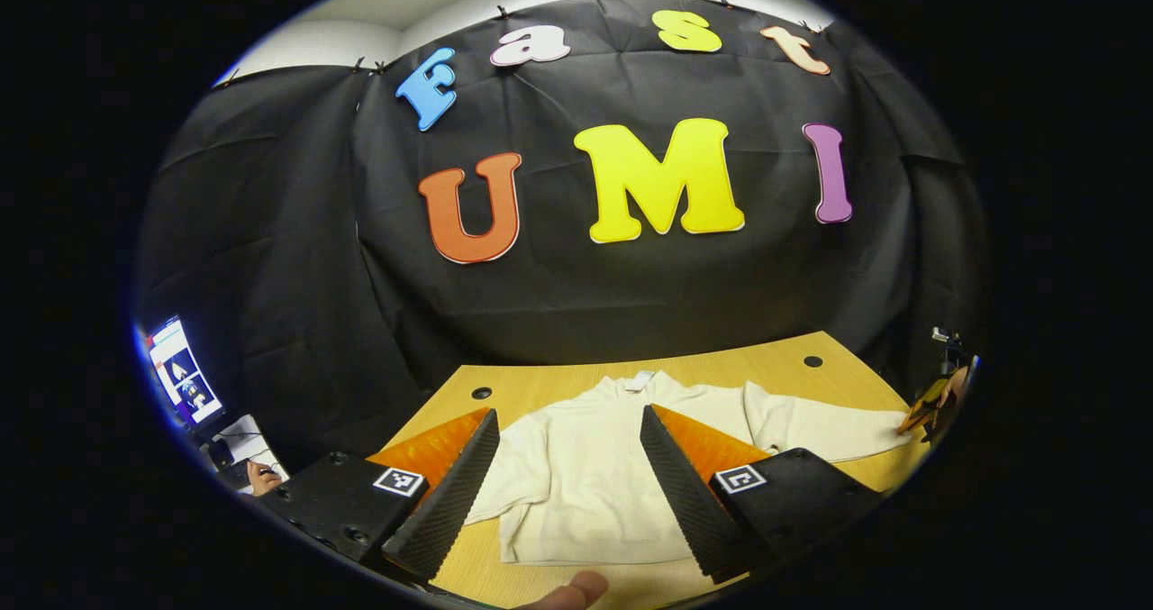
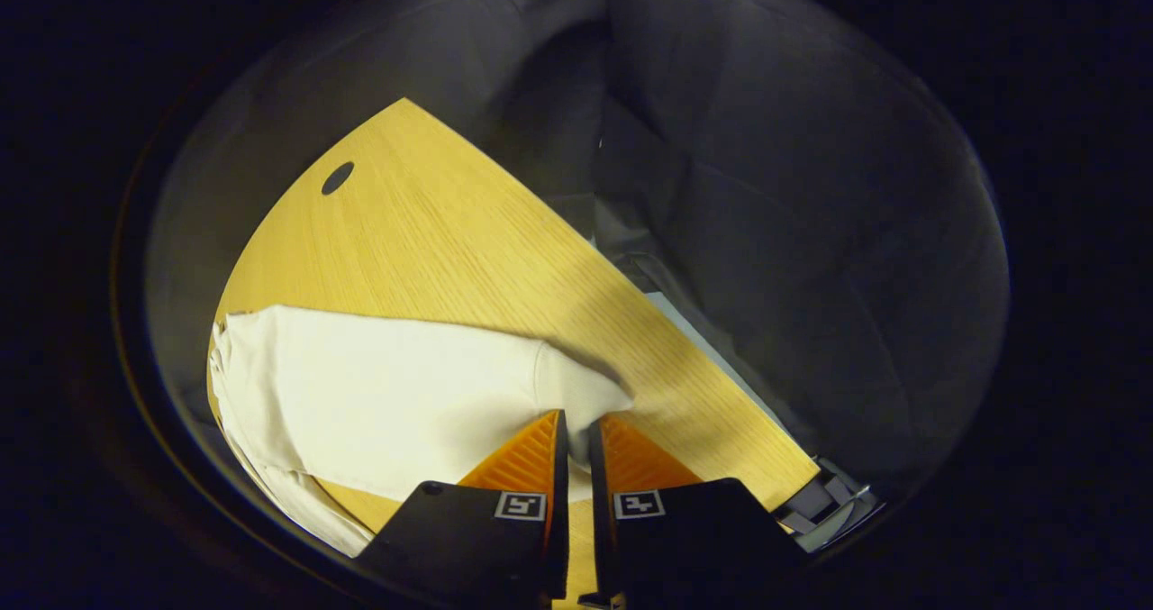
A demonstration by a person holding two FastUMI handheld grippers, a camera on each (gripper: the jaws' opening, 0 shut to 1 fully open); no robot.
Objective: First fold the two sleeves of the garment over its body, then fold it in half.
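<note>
- The cream garment lies flat on the wooden table, collar toward the booth wall.
- One sleeve lies stretched out sideways from the garment's body; the other hangs alongside the body.
- Left gripper hovers above the garment, jaws wide.
- Right gripper sits at that sleeve's cuff, jaws narrow; whether they pinch cloth, I cannot tell.
- Both sleeve folds and the halving remain.

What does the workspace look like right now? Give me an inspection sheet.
Surface: light wooden table with round holes.
Job's things: cream long-sleeved garment lying flat, one sleeve stretched sideways, not yet folded.
Clutter: nothing seen.
Grippers: left gripper open above the garment; right gripper nearly closed at the sleeve's cuff, grip unclear.
Cables: nothing seen.
Surroundings: black cloth wall; lit monitor off to the side.
</note>
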